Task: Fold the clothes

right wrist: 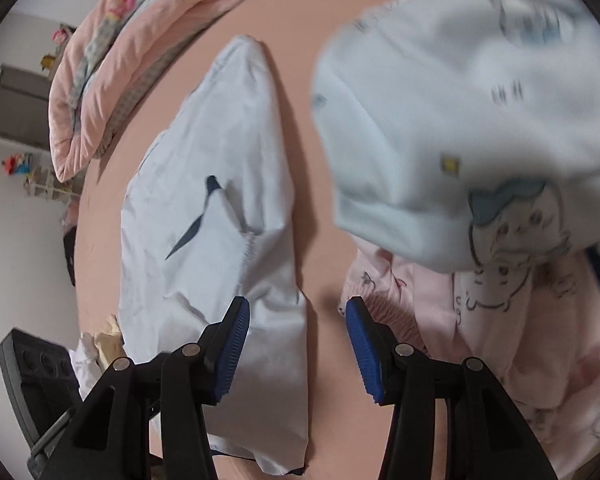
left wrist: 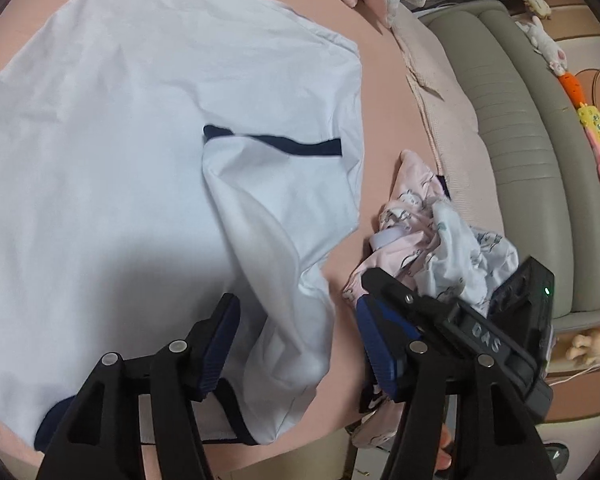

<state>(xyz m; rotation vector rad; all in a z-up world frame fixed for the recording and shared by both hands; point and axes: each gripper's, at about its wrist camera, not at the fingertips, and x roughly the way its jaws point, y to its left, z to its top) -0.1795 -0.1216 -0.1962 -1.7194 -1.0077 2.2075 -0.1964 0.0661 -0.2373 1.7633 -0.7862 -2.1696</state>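
Both pairs of jaws stand spread with nothing pinched between them: our left gripper [left wrist: 296,344] hovers over the near edge of the white shirt [left wrist: 140,140], cloth lying loose under the gap but not pressed by either pad, and our right gripper [right wrist: 298,352] hangs over the shirt's folded edge and a strip of bare sheet.

Going down by size, we start with the pink bed sheet [left wrist: 384,128], which carries everything. On it lies the white shirt, spread mostly flat, its long axis running away from us toward the folded quilt [right wrist: 112,60] at the far side. One side panel is already turned in over the body, and a navy trim band [left wrist: 292,146] crosses it. The navy hem sits at our end, right under the left jaws, so the shirt points away from us, hem nearest.

Just to the right of the shirt sits a crumpled heap of pink printed clothes [left wrist: 412,224] and a pale blue printed garment [right wrist: 460,100] (blurred in the right wrist view, so its shape is hard to read).

We judge the left hand nearer to the shirt's hem; the right hand sits between shirt and heap, and the next fold likely needs both at the near edge.
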